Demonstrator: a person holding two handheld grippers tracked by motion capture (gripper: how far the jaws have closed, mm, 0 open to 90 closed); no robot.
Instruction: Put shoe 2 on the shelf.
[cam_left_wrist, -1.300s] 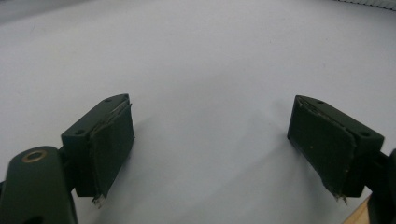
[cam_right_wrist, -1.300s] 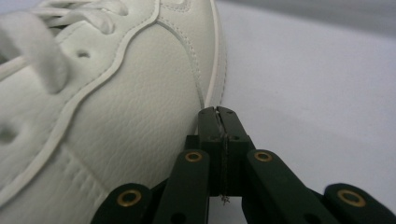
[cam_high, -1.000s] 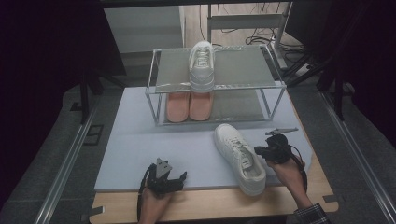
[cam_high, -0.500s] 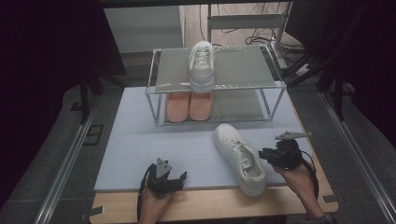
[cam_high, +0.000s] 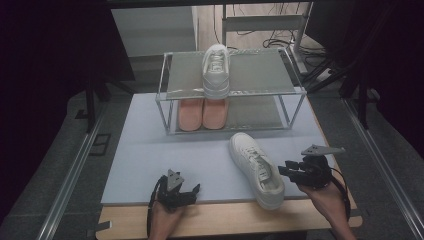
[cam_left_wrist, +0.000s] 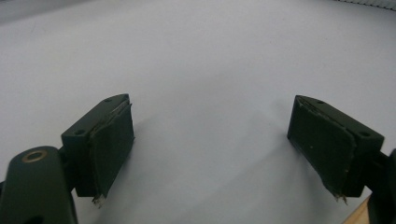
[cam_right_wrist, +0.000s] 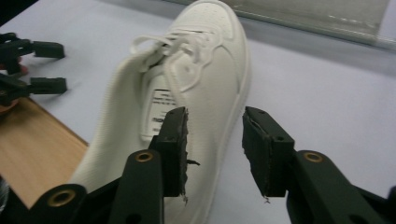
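High view: right gripper fingers, just opening, released beside the white shoe; left gripper fingers spread, empty

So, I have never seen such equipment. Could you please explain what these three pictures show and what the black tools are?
A person holds a handheld two-jaw gripper in each hand. The high view looks down on the table; each of the other two comes from a camera riding on one gripper. A two-level rack carries one white shoe on top and a pink pair below. Another white shoe lies on the table. The right gripper has just been opening beside that shoe and holds nothing. The left gripper rests open over bare table.
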